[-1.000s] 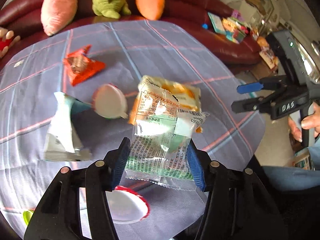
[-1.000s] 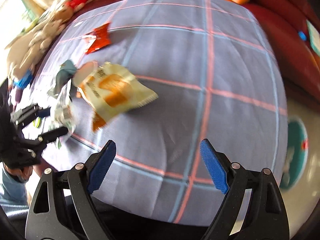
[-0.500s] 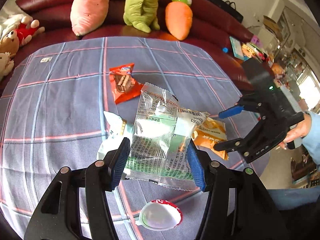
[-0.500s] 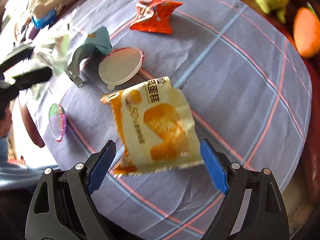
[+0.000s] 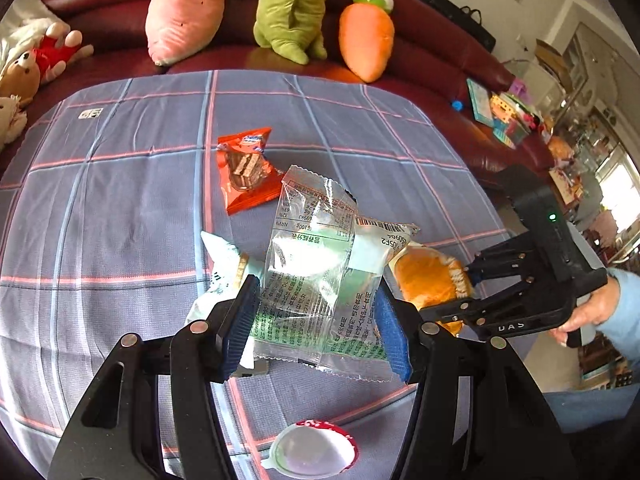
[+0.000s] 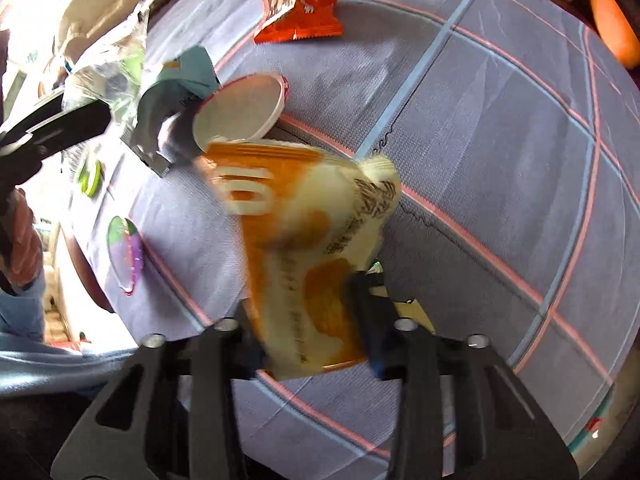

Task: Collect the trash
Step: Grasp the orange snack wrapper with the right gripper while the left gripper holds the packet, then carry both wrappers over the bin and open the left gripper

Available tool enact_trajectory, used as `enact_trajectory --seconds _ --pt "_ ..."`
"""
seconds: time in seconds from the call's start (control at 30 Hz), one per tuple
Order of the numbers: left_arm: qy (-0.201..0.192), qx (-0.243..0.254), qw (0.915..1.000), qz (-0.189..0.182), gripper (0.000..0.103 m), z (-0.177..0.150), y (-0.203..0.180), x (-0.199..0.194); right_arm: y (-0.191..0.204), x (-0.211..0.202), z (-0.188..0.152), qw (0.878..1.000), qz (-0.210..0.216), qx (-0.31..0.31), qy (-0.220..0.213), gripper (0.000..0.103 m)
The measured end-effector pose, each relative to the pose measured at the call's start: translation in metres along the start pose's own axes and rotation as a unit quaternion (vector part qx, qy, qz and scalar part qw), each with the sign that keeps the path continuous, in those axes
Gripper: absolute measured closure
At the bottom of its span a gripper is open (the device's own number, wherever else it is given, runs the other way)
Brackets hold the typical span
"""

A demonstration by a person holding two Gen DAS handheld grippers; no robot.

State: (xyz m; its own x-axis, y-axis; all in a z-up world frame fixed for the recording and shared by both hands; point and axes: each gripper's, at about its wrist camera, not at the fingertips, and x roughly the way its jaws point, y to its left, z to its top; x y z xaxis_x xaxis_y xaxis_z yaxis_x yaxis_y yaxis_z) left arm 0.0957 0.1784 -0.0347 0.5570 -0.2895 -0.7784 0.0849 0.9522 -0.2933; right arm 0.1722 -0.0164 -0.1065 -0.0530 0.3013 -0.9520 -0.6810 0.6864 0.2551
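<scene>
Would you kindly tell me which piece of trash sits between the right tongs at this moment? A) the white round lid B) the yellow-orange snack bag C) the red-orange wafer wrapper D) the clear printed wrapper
B: the right tongs are closing around the yellow-orange snack bag, which is crumpled between the jaws, while the red-orange wafer wrapper lies far off on the tablecloth.

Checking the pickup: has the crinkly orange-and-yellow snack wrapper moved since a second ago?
Yes. The orange-and-yellow snack wrapper lay flat on the plaid tablecloth; now it stands crumpled between the closing jaws of the right gripper.
</scene>
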Motion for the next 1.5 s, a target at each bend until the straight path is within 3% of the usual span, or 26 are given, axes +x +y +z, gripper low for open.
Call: enact_trajectory --seconds 0.1,0.27,0.4,0.63,1.0,1.3,1.5 --pt "0.002 0.009 1.0000 -0.001 0.045 0.000 -0.011 0.002 -0.011 -0.015 -0.016 0.999 0.001 0.039 -0.032 0.083" --pt "0.010 0.029 0.9995 -0.006 0.045 0.002 -0.041 0.012 -0.032 -0.049 -0.048 0.988 0.006 0.118 -0.098 0.084" --pt "0.020 0.048 0.9985 -0.017 0.045 0.006 -0.074 0.027 -0.063 -0.078 -0.081 0.970 0.003 0.190 -0.151 0.084" --pt "0.032 0.075 0.9955 -0.048 0.045 0.015 -0.147 0.059 -0.094 -0.123 -0.139 0.939 0.010 0.260 -0.223 0.084" --pt "0.057 0.142 0.9847 -0.082 0.045 0.020 -0.268 0.103 -0.157 -0.159 -0.240 0.899 0.007 0.343 -0.272 0.084" --pt "0.086 0.196 0.9722 -0.095 0.045 0.020 -0.355 0.138 -0.221 -0.185 -0.339 0.849 0.004 0.418 -0.323 0.083" --pt "0.103 0.234 0.9612 -0.103 0.045 0.013 -0.408 0.159 -0.246 -0.199 -0.384 0.822 -0.012 0.451 -0.348 0.083"
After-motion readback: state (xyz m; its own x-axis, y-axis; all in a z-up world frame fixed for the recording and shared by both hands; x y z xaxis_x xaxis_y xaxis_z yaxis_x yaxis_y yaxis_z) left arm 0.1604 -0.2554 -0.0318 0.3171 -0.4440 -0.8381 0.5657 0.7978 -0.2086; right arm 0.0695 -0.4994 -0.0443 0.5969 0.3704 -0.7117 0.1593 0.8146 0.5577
